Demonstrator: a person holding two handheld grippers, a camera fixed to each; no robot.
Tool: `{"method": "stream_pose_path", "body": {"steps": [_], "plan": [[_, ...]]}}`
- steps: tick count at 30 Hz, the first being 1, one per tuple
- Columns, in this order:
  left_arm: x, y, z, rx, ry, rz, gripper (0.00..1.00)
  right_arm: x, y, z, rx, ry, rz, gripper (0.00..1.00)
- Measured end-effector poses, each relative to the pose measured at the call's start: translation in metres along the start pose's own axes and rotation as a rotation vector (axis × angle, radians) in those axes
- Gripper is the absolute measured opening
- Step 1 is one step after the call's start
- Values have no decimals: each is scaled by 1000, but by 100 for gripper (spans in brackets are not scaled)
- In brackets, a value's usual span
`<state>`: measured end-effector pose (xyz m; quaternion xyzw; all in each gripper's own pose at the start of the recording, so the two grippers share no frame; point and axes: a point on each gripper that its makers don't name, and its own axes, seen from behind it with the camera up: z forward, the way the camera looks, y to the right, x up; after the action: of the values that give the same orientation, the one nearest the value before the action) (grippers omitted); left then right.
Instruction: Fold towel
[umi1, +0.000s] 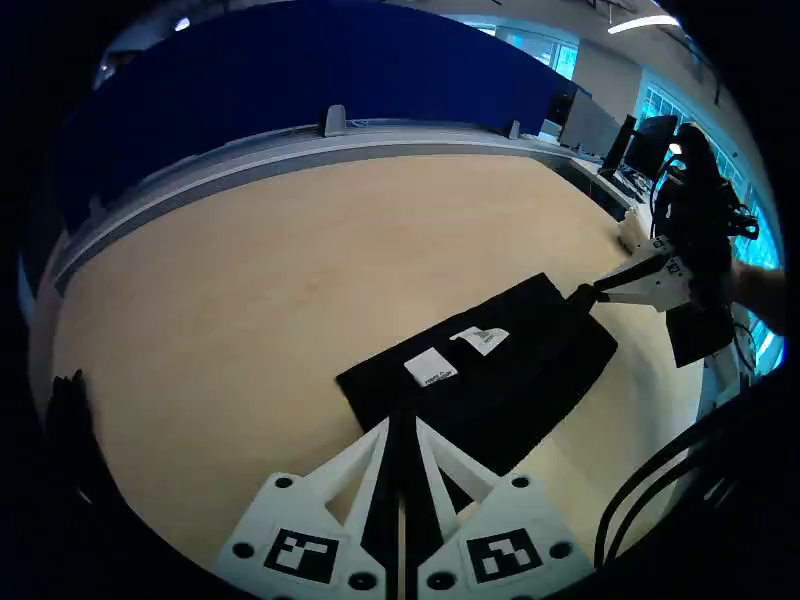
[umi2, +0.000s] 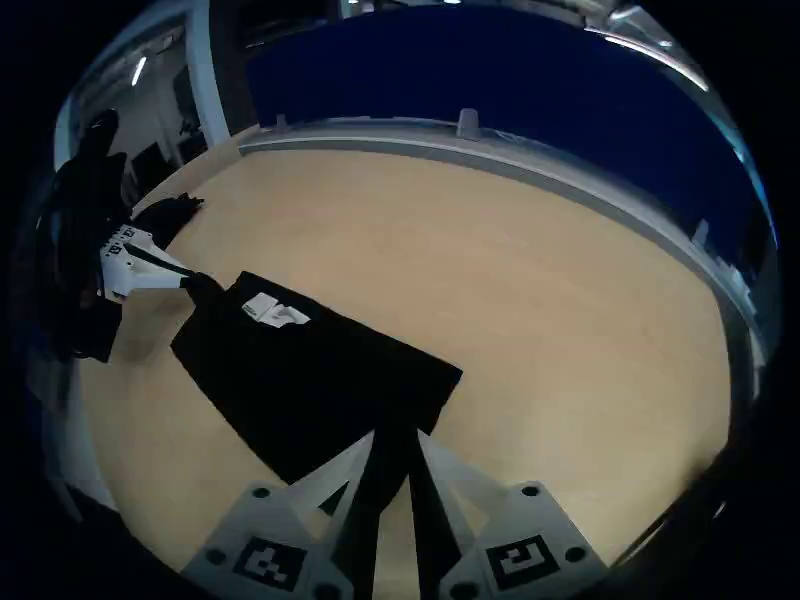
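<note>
A black towel (umi1: 490, 375) with two white labels (umi1: 432, 368) lies flat on a light wooden table (umi1: 260, 290). My left gripper (umi1: 402, 420) is shut on its near corner, the fingers pressed together over the dark cloth. At the towel's far corner my right gripper (umi1: 588, 293) pinches the cloth, held by a person's hand (umi1: 750, 285). In the right gripper view, the right gripper (umi2: 397, 432) is shut on the near edge of the towel (umi2: 300, 380), and the left gripper (umi2: 197, 282) grips the opposite corner beside the labels (umi2: 275, 308).
A blue partition (umi1: 300, 80) and a grey rail (umi1: 330, 140) run along the table's far edge. Monitors (umi1: 640, 145) stand at the far right. A small black bundle (umi2: 165, 212) lies on the table near the left gripper. Black cables (umi1: 650, 490) hang off the table's near right.
</note>
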<state>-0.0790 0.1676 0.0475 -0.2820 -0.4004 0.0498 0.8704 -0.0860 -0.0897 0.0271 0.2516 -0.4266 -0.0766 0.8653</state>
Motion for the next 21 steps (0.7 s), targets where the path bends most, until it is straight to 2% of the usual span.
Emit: {"method": "stream_pose_path", "body": {"steps": [8,16,19,21], "plan": [[-2,-10,15,34,-5,-9,11,0,10,12,-32,4,46,27],[1,-19,17,68,0,-8,16,-2,14,16,-54,-2,23,31],[2,-22,18,77,-2,-6,23,-1,16,18,-64,-5,17,37],[2,-23,19,80,-6,-6,27,-1,19,19,-73,-5,17,48]]}}
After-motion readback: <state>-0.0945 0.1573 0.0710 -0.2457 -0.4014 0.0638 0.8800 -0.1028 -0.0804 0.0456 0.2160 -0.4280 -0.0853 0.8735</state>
